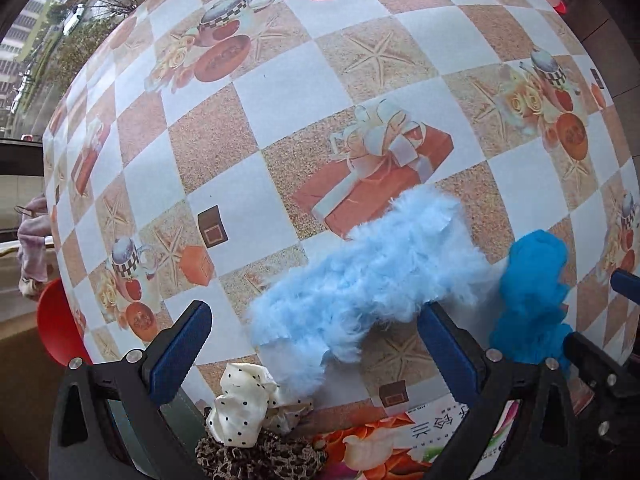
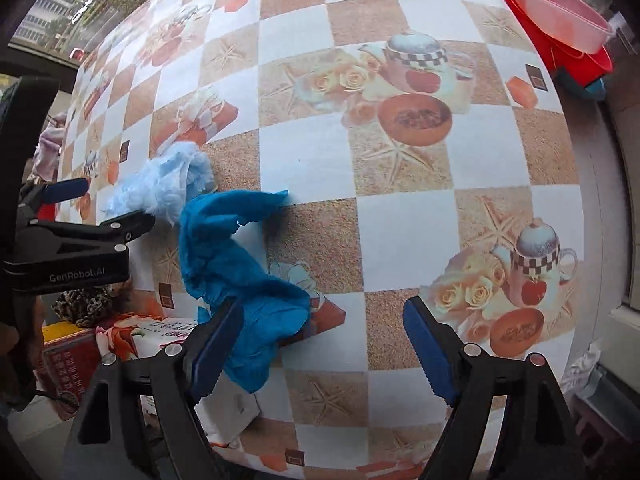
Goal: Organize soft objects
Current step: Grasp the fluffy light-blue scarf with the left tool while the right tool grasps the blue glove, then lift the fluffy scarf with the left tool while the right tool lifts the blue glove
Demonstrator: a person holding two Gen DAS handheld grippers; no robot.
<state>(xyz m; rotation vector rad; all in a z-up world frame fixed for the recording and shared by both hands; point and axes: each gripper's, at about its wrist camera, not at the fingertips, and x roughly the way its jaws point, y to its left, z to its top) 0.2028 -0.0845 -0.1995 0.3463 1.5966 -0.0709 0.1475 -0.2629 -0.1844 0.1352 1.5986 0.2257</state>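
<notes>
Hanging wide open and empty, the left gripper (image 1: 308, 354) is seen just above the pale blue fluffy piece (image 1: 368, 276), which lies on the checked tablecloth (image 1: 280, 92). Beside that fluffy piece, on its right, the deep blue cloth (image 2: 236, 264) is crumpled; the right gripper (image 2: 324, 350), also spread and holding nothing, is poised at its near end. Both are judged light, limp and easily bunched, best pinched at a thick fold.

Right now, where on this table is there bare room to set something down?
Free: the tablecloth right of the blue cloth, toward the pink basin. Crowded: the near left edge, around the fluffy light-blue piece and polka-dot scrunchie.
</notes>
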